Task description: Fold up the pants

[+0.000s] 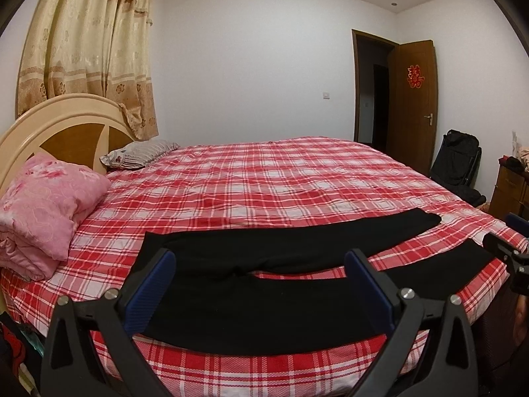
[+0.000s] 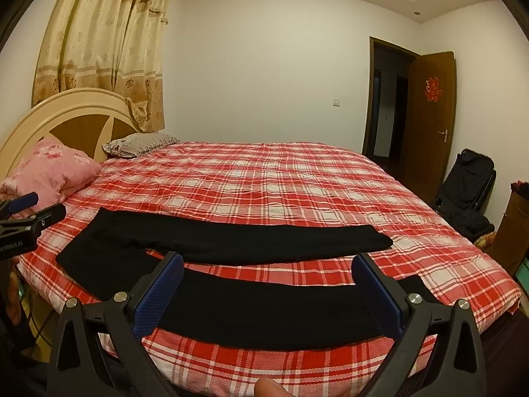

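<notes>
Black pants (image 1: 264, 311) lie flat on the red plaid bed (image 1: 264, 178), waist to the left, the two legs spread apart toward the right. My left gripper (image 1: 261, 258) is open and empty, above the near leg by the crotch. My right gripper (image 2: 267, 261) is open and empty, above the near leg (image 2: 264, 311) further toward the cuff. The far leg (image 2: 251, 238) runs behind it. The right gripper shows at the right edge of the left wrist view (image 1: 509, 238). The left gripper shows at the left edge of the right wrist view (image 2: 29, 211).
A folded pink quilt (image 1: 46, 208) and a striped pillow (image 1: 139, 152) lie by the headboard (image 1: 59, 122) at left. A black bag (image 1: 459, 162), a wooden cabinet (image 1: 509, 188) and an open door (image 1: 413, 99) stand at right. The bed's front edge is just below the pants.
</notes>
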Action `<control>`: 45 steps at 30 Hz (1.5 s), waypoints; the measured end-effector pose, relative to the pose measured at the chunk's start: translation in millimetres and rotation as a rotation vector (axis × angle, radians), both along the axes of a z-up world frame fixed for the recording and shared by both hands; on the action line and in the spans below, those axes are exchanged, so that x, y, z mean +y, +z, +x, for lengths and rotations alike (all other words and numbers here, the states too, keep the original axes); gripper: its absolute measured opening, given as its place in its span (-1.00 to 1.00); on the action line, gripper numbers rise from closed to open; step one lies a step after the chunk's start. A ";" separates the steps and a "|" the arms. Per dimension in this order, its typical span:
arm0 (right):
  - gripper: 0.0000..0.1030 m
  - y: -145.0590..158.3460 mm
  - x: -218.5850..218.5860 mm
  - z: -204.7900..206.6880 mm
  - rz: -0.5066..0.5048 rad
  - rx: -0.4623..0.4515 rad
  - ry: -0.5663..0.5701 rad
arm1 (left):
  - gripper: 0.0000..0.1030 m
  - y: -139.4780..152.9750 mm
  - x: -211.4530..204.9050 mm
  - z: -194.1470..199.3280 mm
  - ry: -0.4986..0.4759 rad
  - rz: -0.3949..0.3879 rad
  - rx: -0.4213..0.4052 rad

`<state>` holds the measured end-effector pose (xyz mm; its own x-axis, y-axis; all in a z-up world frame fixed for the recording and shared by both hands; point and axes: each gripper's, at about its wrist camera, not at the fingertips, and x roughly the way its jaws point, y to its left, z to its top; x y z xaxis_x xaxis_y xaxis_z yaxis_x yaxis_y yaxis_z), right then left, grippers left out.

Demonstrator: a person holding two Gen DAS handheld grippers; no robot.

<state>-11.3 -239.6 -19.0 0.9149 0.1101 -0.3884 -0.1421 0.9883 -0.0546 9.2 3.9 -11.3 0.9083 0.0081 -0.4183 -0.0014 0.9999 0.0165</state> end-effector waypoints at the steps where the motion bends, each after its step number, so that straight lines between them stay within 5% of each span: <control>1: 0.98 -2.3 3.5 0.3 -0.013 -0.001 0.007 | 1.00 -1.3 0.1 1.5 0.000 0.000 0.004; 10: 0.98 -34.5 7.5 27.7 0.022 0.101 0.087 | 1.00 -31.7 7.8 28.8 0.000 0.024 0.068; 25: 0.98 -66.7 -67.2 142.4 0.050 0.247 -0.134 | 1.00 -77.5 138.3 159.2 0.199 0.222 0.165; 35: 0.84 -66.5 -106.0 209.4 0.044 0.319 -0.182 | 1.00 -113.9 207.5 241.8 0.218 0.159 0.311; 40: 0.69 -72.9 -116.1 239.9 0.042 0.375 -0.194 | 0.60 -133.1 224.1 270.3 0.189 0.123 0.371; 45: 0.68 -77.0 -119.2 258.8 0.012 0.386 -0.219 | 0.32 -148.6 242.4 286.5 0.147 -0.006 0.418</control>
<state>247.5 -358.8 -96.0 0.7052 -0.0634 -0.7062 0.0626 0.9977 -0.0270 295.7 246.2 -159.9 0.6503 0.1209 -0.7500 -0.1378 0.9896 0.0400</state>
